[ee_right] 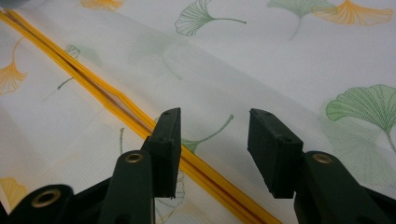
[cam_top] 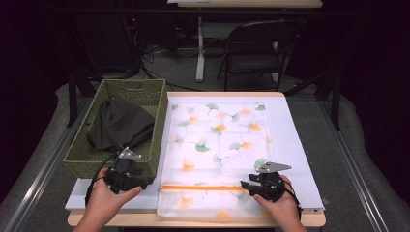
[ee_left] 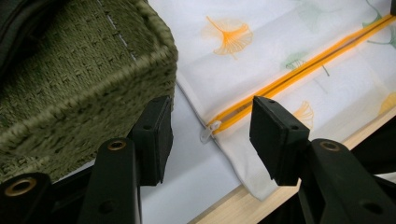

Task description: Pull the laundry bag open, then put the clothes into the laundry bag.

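A white mesh bag printed with green and orange ginkgo leaves lies flat on the table, an orange zipper running across its near end. The white zipper pull sits at the bag's left end. My left gripper hovers open beside the basket's near corner, the pull lying on the table between and beyond its jaws. My right gripper is open over the right part of the bag, just above the zipper, which gapes slightly there.
A green woven basket stands left of the bag with a dark cloth inside it; its corner is close to my left jaw. The table's wooden front edge is near. A folding chair stands beyond the table.
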